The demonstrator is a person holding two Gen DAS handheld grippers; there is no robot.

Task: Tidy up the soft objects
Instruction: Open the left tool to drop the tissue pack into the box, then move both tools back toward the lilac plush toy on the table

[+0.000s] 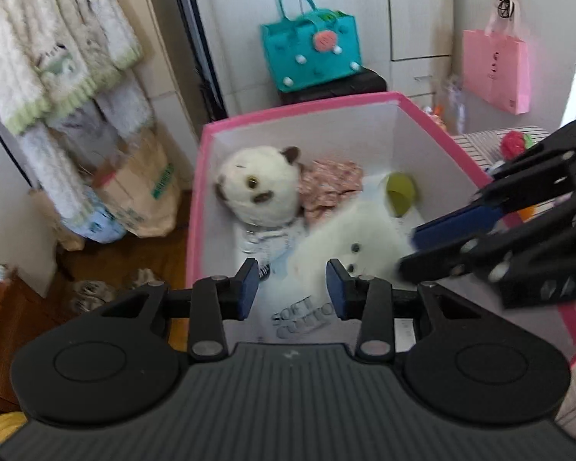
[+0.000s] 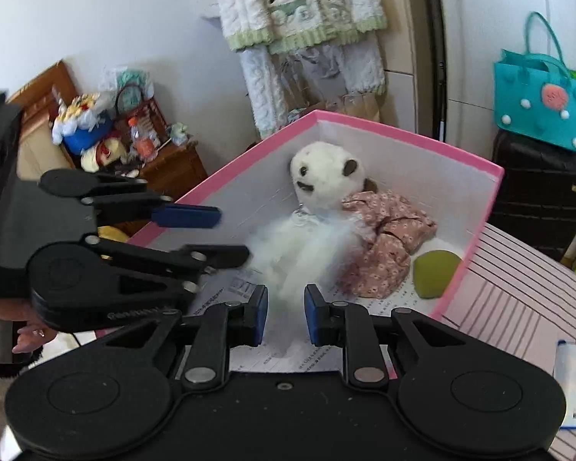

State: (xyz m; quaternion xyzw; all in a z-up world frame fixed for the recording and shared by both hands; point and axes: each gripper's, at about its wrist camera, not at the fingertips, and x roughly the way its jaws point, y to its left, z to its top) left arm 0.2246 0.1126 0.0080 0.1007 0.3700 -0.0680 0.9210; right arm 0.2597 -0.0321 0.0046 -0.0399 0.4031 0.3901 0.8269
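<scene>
- The fluffy white plush (image 1: 349, 242) lies in the pink box (image 1: 299, 109), near the cat plush (image 1: 259, 188), the floral cloth (image 2: 384, 242) and the green ball (image 1: 401, 192).
- The right gripper (image 2: 286, 317) has its jaws drawn to their closest, apparently pinching white fur; a thin hold could slip.
- The left gripper (image 1: 292, 292) stands apart and empty; crowding in, it might bump the right.

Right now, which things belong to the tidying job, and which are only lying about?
Job: box, doll, white toy, green toy.
Lying about: teal bag, pink bag, blankets, suitcase.
</scene>
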